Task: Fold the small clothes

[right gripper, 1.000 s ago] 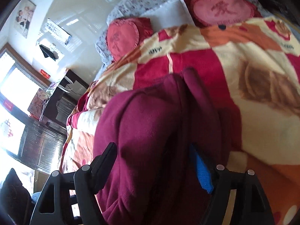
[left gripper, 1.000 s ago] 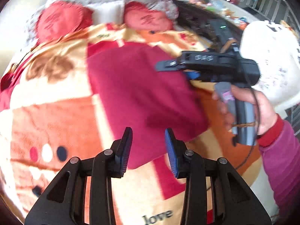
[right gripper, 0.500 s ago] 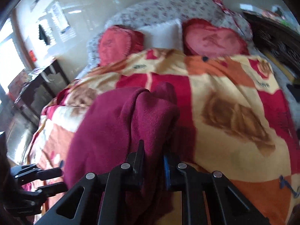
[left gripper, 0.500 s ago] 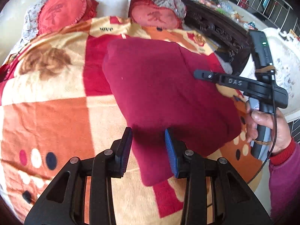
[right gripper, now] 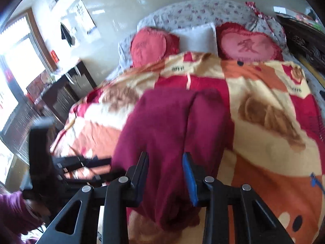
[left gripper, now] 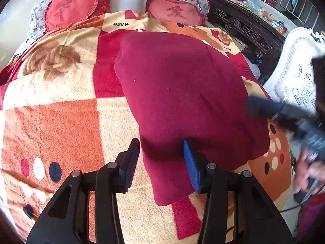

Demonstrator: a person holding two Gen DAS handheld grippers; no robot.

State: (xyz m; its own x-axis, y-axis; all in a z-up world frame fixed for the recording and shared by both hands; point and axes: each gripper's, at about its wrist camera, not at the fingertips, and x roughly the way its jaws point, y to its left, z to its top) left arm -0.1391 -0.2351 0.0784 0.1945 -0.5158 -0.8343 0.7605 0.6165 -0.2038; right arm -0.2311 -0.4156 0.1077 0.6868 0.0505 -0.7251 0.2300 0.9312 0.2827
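Maroon garment point(left gripper: 182, 93) folded on the bed's patterned blanket point(left gripper: 61, 122), both grippers open over it.
Left gripper point(left gripper: 161, 162) fingers spread above the near corner; right gripper point(right gripper: 165, 174) fingers spread, straddling the garment's near edge, not pinching. Heart cushions point(right gripper: 249, 45) at headboard.

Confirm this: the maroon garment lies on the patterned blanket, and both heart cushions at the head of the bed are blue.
One thing is wrong: the heart cushions are red, as the left wrist view shows. The maroon garment does lie on the patterned blanket.
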